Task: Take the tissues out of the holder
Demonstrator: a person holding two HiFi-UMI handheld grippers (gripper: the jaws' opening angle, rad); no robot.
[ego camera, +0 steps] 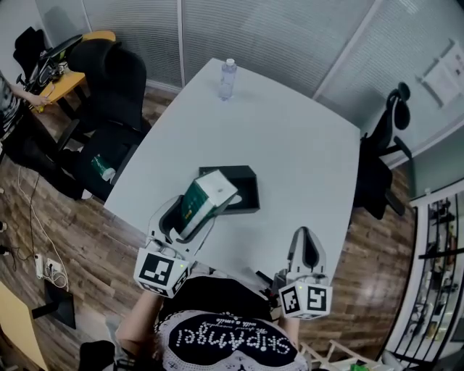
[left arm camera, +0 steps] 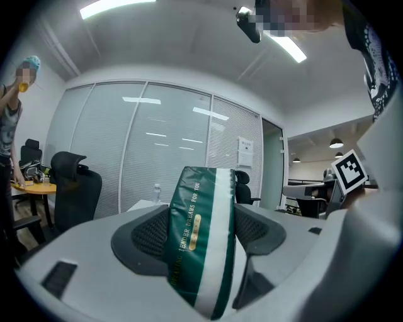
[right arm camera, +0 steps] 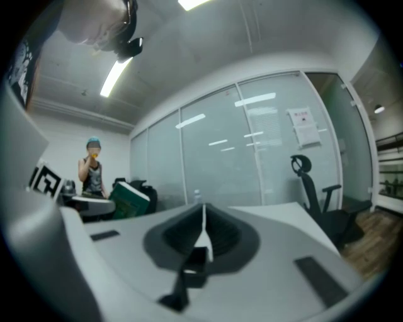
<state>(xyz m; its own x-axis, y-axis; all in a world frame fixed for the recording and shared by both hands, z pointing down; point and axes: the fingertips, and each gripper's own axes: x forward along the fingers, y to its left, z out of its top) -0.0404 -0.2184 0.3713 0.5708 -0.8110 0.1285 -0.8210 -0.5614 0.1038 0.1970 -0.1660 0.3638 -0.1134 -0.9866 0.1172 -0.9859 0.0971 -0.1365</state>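
Green soft pack of tissues (ego camera: 206, 201) (left arm camera: 204, 236), white stripe along its length, gold lettering on one face. Clamped between the jaws of the left gripper (ego camera: 187, 216), raised off the white table (ego camera: 304, 145), tilted with white end toward 1 o'clock. Black rectangular holder (ego camera: 255, 190), open-topped, flat near mid-table, at 2 o'clock from the pack, left part hidden behind it.

White table (ego camera: 312, 145) with rounded corners, wood-plank floor (ego camera: 94, 246), glass walls with closed blinds (ego camera: 275, 36), black office chairs (ego camera: 119, 65) off the table's left and right edges, ceiling strip lights (left arm camera: 119, 6).
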